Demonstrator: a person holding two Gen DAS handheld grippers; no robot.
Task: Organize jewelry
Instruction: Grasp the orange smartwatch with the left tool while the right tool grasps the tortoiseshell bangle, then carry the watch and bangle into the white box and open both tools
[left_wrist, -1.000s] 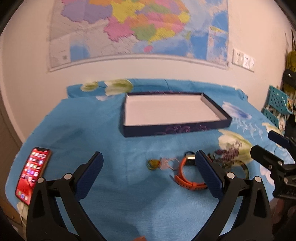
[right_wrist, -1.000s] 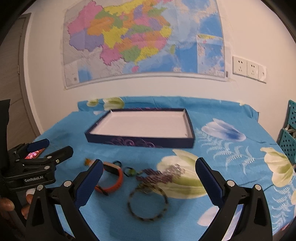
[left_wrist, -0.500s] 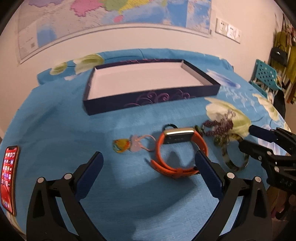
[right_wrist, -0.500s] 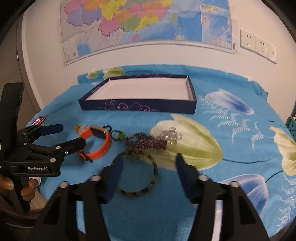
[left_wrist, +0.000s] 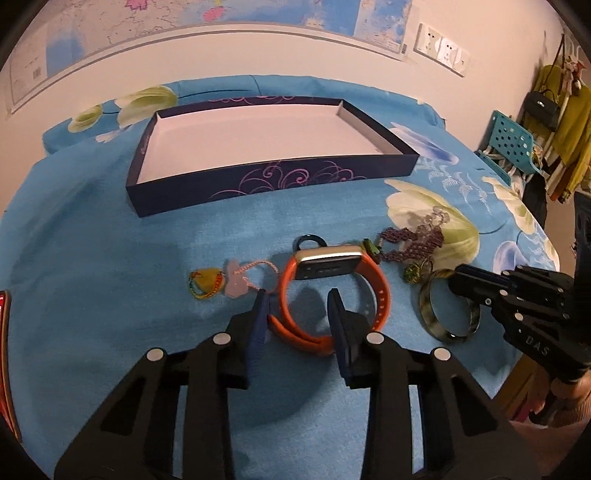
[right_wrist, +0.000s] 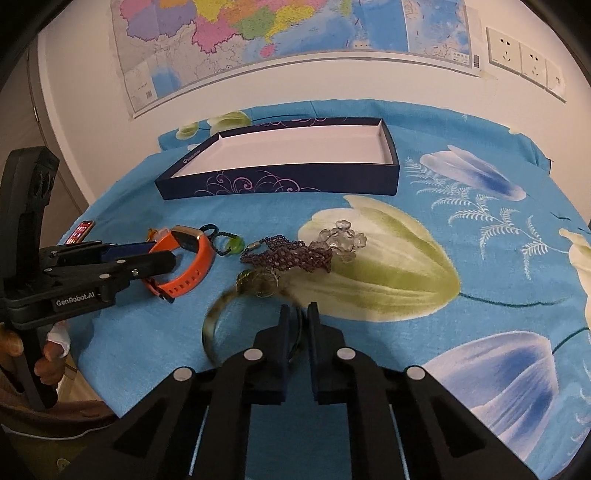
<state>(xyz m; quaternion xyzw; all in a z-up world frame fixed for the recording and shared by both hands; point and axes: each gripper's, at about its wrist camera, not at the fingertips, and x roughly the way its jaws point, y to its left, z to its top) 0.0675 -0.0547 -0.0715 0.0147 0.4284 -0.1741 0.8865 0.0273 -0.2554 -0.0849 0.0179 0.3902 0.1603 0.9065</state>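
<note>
An empty dark blue tray stands at the back of the table. In front of it lie an orange watch, a purple beaded chain, a mottled bangle and small charms. My left gripper is half closed around the near strap of the watch. My right gripper is shut on the rim of the bangle.
A red phone lies at the left table edge. The cloth is blue with flower prints. A teal crate and hanging clothes are at the right. A map hangs on the wall.
Both grippers have come down to the table. The left jaws have narrowed around the watch strap. The right jaws have closed on the bangle.
</note>
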